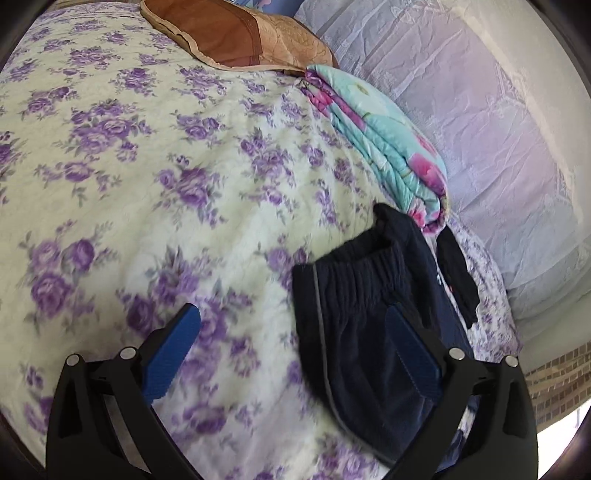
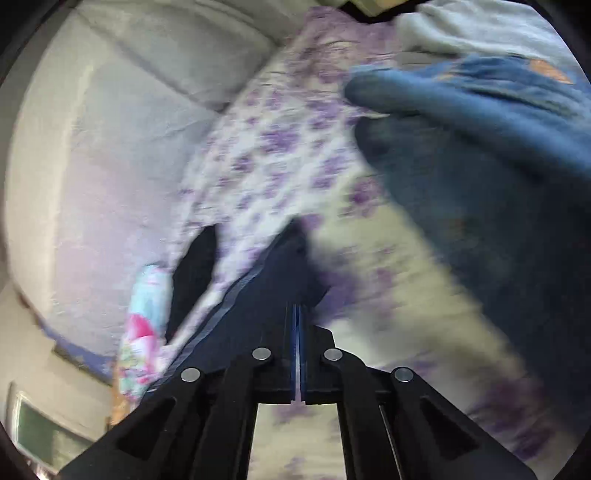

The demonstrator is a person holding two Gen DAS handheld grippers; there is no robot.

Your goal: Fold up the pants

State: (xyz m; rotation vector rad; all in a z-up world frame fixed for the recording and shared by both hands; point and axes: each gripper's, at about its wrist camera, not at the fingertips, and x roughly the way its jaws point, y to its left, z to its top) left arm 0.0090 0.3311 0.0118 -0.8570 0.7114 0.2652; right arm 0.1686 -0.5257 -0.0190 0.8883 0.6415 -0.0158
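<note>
Dark navy pants (image 1: 365, 314) with an elastic waistband and a grey side stripe lie on the floral bedspread (image 1: 147, 184), at the lower right of the left wrist view. My left gripper (image 1: 295, 325) is open, its right blue pad (image 1: 410, 347) over the pants and its left pad over bare bedspread. In the blurred right wrist view, my right gripper (image 2: 297, 314) is shut on the navy pants (image 2: 269, 291), whose fabric stretches away from the tips.
A brown pillow (image 1: 236, 33) lies at the bed's head. A folded turquoise floral quilt (image 1: 388, 144) lies beside the wall (image 1: 498, 147). A black sock (image 1: 456, 273) lies near the pants. Blue jeans (image 2: 480, 155) lie at the right of the right wrist view.
</note>
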